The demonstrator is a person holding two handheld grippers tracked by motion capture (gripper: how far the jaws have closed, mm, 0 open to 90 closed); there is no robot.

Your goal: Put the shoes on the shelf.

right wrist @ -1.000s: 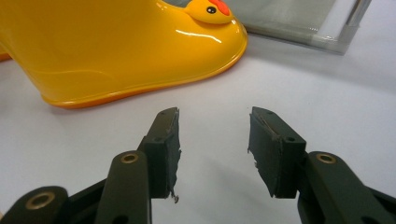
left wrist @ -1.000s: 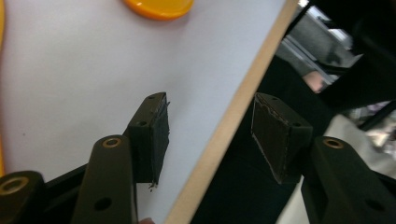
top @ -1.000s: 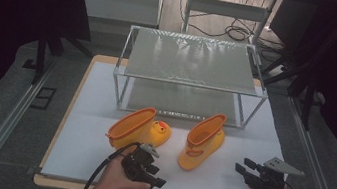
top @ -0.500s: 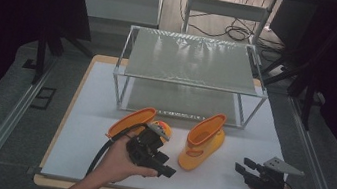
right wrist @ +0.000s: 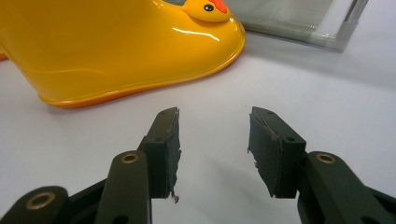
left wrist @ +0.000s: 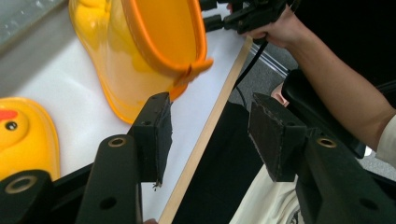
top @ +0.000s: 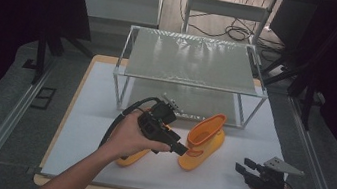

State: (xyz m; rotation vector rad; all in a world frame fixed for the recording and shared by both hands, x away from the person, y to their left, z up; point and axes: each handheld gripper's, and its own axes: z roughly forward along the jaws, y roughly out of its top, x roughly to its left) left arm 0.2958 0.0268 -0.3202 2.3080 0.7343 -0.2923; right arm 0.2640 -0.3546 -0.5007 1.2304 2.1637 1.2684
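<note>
Dark room, black drapes, cables on the floor behind. A white-topped table (top: 105,95) with a wooden edge carries a metal-framed rack (top: 194,60) with a mesh shelf at its far side.

High view: the left gripper (top: 182,149) is held above the mat in the person's left hand (top: 132,137), its tips pointing toward the upright boot (top: 203,143), close by the collar; whether they touch it I cannot tell from here. The lying boot (top: 133,157) is beneath that hand, mostly covered by it. The right gripper (top: 244,167) sits low at the near right, jaws parted, the upright boot just ahead of and to the left of its tips, clearly apart.

Left gripper view: jaws stand well apart, having just been closing a little, with nothing between the pads. The upright boot's open collar (left wrist: 163,42) hangs just beyond the left jaw, its pull tab near that jaw's tip. The lying boot's duck-faced toe (left wrist: 23,135) is off to the far left. Beyond the tips, the right hand (left wrist: 275,28) and its gripper.

Right gripper view: jaws wide, empty, bare white mat between them. The upright boot (right wrist: 116,46) lies just ahead and left, duck face on the toe; the rack's corner is farther off, right.
</note>
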